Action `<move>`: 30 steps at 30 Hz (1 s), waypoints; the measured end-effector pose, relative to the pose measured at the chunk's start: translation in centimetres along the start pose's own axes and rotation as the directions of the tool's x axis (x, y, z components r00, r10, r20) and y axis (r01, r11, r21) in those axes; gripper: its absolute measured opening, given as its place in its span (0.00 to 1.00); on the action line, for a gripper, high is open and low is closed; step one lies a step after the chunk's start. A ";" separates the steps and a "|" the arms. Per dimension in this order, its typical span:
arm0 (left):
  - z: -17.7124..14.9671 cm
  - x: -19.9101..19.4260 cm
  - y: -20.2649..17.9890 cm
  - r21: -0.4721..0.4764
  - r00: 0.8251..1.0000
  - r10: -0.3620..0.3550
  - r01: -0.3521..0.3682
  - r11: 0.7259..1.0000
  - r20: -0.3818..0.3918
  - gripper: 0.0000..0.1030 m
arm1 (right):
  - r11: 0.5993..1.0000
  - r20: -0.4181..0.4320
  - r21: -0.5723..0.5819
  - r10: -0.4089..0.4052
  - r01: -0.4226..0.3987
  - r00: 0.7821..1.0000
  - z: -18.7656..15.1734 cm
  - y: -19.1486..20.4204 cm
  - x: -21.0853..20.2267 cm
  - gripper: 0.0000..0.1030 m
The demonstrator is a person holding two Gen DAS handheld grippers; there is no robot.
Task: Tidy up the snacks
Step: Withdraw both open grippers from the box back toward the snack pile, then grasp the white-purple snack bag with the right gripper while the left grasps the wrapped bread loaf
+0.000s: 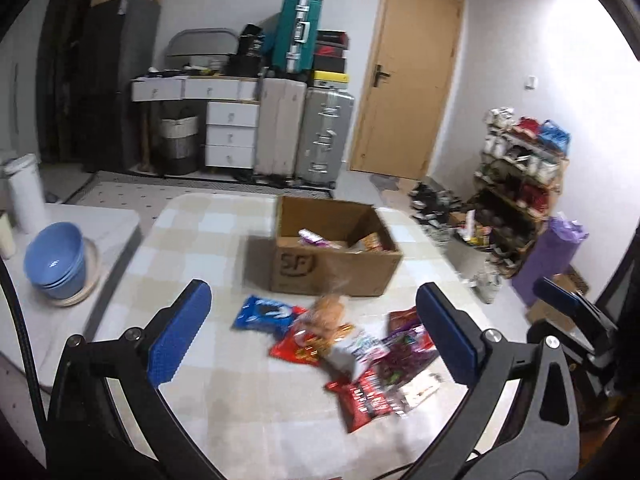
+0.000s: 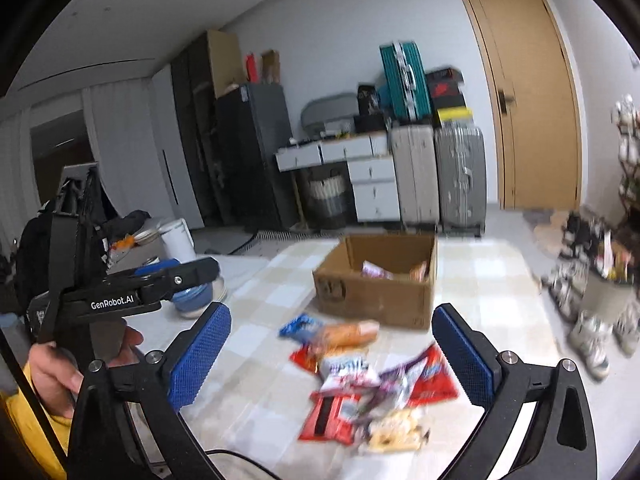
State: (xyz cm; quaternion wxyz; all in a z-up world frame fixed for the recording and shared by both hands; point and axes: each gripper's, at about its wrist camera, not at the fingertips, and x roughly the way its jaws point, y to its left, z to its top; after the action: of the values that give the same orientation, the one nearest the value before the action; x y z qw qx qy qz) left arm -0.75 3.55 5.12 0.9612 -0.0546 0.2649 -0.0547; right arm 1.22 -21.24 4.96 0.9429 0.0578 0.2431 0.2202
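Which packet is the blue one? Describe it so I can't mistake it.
Start at the open cardboard box on the checked tablecloth. Loose snack packets lie in front of it. The blue packet lies flat at the pile's left edge, the only blue one among the red, orange and purple wrappers.

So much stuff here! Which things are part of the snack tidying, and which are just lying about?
Part of the job:
cardboard box
loose snack packets
blue packet

Just lying about:
blue bowls
suitcases
shoe rack
white drawers
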 end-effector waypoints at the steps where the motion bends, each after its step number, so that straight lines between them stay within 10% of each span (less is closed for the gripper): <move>1: -0.5 0.3 -0.1 0.016 0.999 0.033 -0.033 0.999 -0.011 0.99 | 1.000 -0.018 0.017 -0.014 0.014 1.000 -0.5 -0.2 0.3 0.99; 23: -10.8 11.4 -1.8 0.036 0.974 0.001 0.007 0.999 -0.227 0.99 | 0.985 -0.183 0.164 -0.028 0.059 0.983 -8.0 -4.5 5.1 0.99; 30: -11.5 14.3 -2.0 0.031 0.964 0.003 0.006 1.000 -0.267 0.99 | 0.976 -0.254 0.213 0.004 0.052 0.967 -9.1 -6.3 8.1 0.83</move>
State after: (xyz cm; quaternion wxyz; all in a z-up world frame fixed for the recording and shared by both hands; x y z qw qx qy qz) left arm 5.36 -1.25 -11.66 0.9175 -0.0320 0.3909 -0.0663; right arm 5.59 -23.28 -7.85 0.8948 0.1292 0.3846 0.1863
